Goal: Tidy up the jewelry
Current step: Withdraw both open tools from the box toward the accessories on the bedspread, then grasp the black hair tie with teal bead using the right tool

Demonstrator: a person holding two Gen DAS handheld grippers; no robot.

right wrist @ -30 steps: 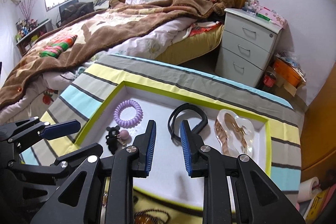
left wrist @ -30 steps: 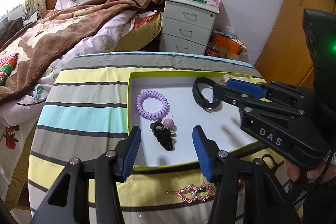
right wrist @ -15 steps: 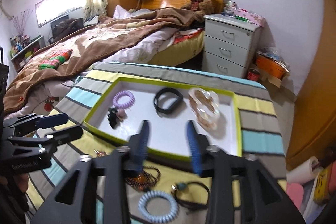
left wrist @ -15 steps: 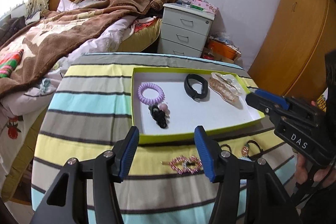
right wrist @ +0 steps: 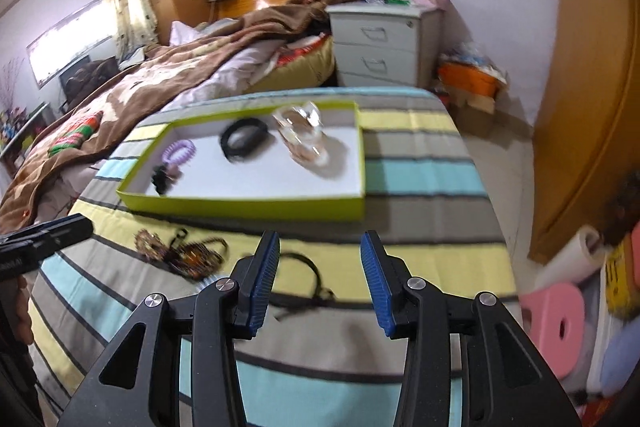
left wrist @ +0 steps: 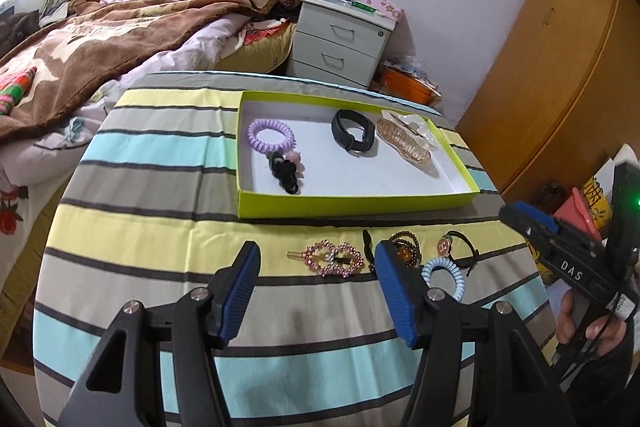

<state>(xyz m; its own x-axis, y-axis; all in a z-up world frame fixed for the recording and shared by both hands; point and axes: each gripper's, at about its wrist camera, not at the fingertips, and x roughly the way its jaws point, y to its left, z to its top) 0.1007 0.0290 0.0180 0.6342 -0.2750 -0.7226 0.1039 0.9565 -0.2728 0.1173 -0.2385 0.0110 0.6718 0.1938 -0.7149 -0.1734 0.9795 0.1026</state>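
A lime-green tray (left wrist: pixel 352 205) (right wrist: pixel 248 203) on the striped table holds a purple coil hair tie (left wrist: pixel 271 135), a black hair tie with a pink bead (left wrist: pixel 285 167), a black band (left wrist: pixel 353 133) and a clear amber hair claw (left wrist: pixel 406 139). In front of the tray lie a pink rhinestone clip (left wrist: pixel 332 259), a beaded bracelet (left wrist: pixel 406 247), a blue coil tie (left wrist: pixel 443 278) and a black tie with a round charm (left wrist: pixel 460 247). My left gripper (left wrist: pixel 318 291) is open and empty above the clip. My right gripper (right wrist: pixel 319 277) is open and empty over a black cord tie (right wrist: pixel 304 279).
A bed with a brown blanket (left wrist: pixel 120 39) is to the left and behind. A grey nightstand (left wrist: pixel 340 43) stands beyond the table. A wooden wardrobe (left wrist: pixel 560 67) is on the right. A pink stool (right wrist: pixel 556 331) and clutter sit on the floor by the table's right edge.
Both grippers have pulled back from over the tray to the table's near side. The right gripper's jaws have opened wider. The loose pieces in front of the tray have come into view.
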